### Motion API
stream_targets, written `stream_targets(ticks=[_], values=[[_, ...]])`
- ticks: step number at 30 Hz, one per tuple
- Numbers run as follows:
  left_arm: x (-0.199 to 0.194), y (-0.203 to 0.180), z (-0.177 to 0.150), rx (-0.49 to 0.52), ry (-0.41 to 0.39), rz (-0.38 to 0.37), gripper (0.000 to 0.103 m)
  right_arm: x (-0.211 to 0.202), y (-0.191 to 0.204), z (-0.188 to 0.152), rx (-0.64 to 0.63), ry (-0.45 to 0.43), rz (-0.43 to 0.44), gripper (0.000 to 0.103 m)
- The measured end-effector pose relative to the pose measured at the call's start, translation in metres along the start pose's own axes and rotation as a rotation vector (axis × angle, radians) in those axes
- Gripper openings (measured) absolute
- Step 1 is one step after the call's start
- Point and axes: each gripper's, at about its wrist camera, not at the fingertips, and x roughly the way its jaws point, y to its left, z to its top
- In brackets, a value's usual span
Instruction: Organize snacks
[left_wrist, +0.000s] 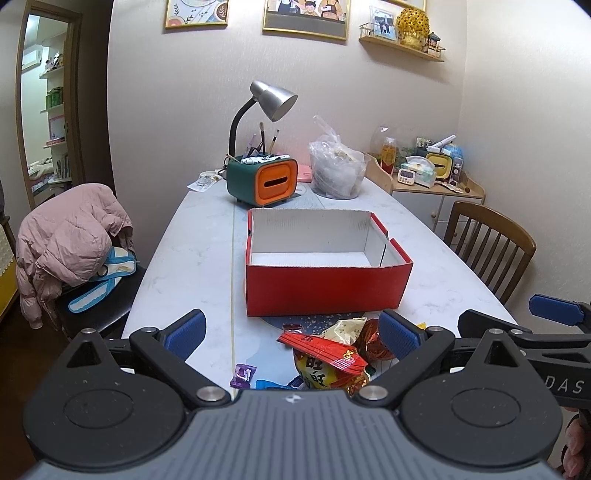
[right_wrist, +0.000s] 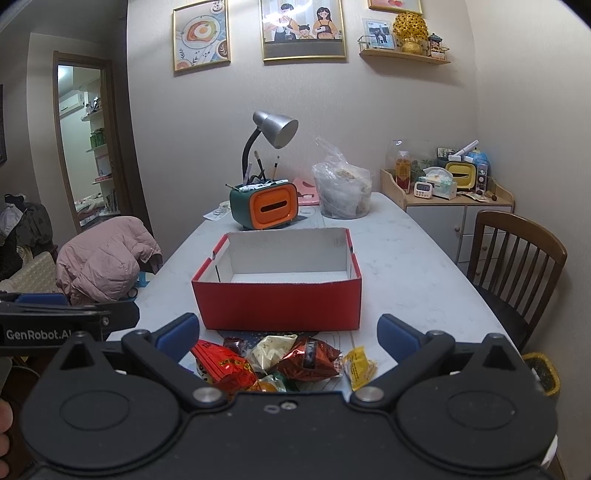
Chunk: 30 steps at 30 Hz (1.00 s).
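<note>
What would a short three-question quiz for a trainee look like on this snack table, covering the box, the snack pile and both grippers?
1. True or false: the red box already holds snacks.
2. Which lies nearest the right gripper's right finger? A. yellow wrapped candy B. purple wrapped candy C. green and orange tissue box
3. Fill in: the snack pile lies on the table between the box and the ____.

Key: 1 false, its white inside is bare. 2 A. 3 grippers; the left gripper and the right are both open.
</note>
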Motion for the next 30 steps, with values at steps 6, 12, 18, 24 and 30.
stream_targets(ticks=[6, 12, 18, 24, 30], values=[[-0.0011, 0.0017, -0.0005, -0.007, 0.001, -0.006, 0.100, -0.0002, 0.0002, 0.0004, -0.004, -0.002, 0.015, 0.102], [-0.0017, 0.0025, 0.0011, -0.005, -0.001, -0.005, 0.100, 0.0002, -0.0001, 0.0009, -0.005, -0.004, 0.014, 0.102], [-0.0016, 0.0035, 0.0033, -0.002, -0.006, -0.007, 0.100, 0.0000, -0.0006, 0.0023, -0.008, -0.006, 0.014, 0.102], [-0.0016, 0.0040, 0.0043, -0.003, -0.008, -0.010, 0.100, -0.0005, -0.0002, 0.0033, -0.009, -0.008, 0.013, 0.102], [-0.0009, 0.0047, 0.0053, -0.004, -0.008, -0.010, 0.100, -0.0003, 0.0001, 0.0028, -0.009, -0.008, 0.015, 0.102]])
